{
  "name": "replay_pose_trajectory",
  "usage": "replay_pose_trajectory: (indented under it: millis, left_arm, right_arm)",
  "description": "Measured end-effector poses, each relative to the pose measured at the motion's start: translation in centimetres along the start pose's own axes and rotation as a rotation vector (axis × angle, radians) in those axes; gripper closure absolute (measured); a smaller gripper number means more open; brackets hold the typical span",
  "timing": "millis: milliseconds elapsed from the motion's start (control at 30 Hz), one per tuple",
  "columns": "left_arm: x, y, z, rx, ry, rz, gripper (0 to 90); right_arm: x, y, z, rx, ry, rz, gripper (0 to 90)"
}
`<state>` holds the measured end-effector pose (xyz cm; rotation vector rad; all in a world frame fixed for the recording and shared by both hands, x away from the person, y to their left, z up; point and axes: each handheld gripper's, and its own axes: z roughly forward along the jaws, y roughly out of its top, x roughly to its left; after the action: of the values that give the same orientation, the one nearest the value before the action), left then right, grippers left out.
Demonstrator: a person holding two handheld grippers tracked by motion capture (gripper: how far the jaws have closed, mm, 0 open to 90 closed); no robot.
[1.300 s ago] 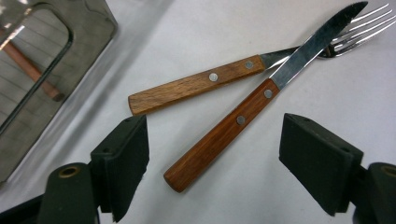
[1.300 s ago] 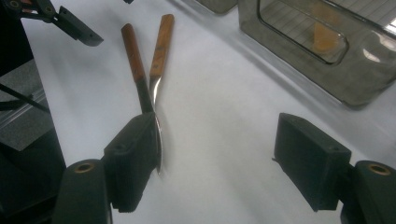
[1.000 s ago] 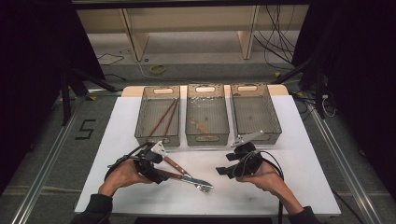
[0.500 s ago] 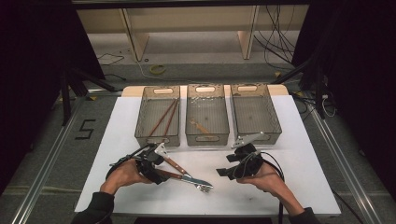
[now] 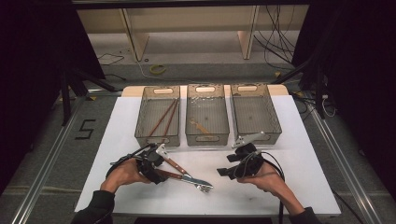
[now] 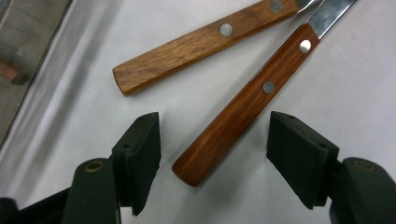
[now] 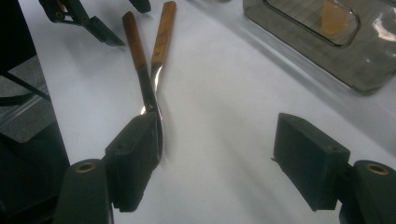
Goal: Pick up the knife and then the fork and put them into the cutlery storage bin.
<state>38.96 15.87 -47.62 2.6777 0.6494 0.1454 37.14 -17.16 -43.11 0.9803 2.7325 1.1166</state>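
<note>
Two metal utensils with wooden handles lie crossed on the white table (image 5: 299, 154). One has a dark reddish handle (image 6: 243, 116) (image 7: 133, 39), the other a lighter brown handle (image 6: 201, 42) (image 7: 163, 32). My left gripper (image 6: 215, 137) (image 5: 158, 169) is open and straddles the butt end of the dark handle. Its jaws have just been closing, and the pads (image 6: 144, 140) stand clear of the wood. My right gripper (image 7: 219, 154) (image 5: 228, 171) is open and empty, low over the table near the utensils' metal ends (image 5: 201, 185).
Three grey mesh bins stand in a row at the back: the left one (image 5: 140, 133) holds long brown sticks (image 5: 163, 116), the middle one (image 5: 207, 139) a small wooden piece (image 5: 198, 126). The right bin (image 5: 275, 126) is nearest my right gripper. Cables trail from both hands.
Hardly anything differs. The left hand has nudged slightly at the handle ends, and the right hand has kept still.
</note>
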Motion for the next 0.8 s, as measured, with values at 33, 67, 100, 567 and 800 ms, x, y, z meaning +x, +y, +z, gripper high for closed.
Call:
replay_pose_trajectory:
  millis: [33, 67, 100, 567, 800]
  left_arm:
    - [-0.02, -0.01, 0.03, 0.000, -0.002, 0.000, 34.9]
    - [-0.04, -0.02, 0.07, 0.000, -0.004, 0.000, 35.4]
    - [-0.06, -0.02, 0.10, 0.001, -0.006, 0.000, 35.6]
    - [-0.32, 0.08, -0.08, 0.020, -0.018, 0.030, 45.0]
    - [-0.97, 0.31, -0.20, 0.041, -0.021, 0.079, 55.3]
  right_arm:
    - [0.00, 0.00, 0.00, 0.000, 0.000, -0.001, 31.4]
    - [0.00, 0.01, 0.00, 0.000, 0.000, -0.001, 31.5]
    - [0.02, 0.00, -0.01, 0.000, 0.000, -0.001, 31.5]
    - [0.15, -0.12, 0.03, 0.012, -0.005, 0.001, 31.9]
    - [0.17, -0.10, 0.03, 0.014, -0.007, 0.000, 32.0]
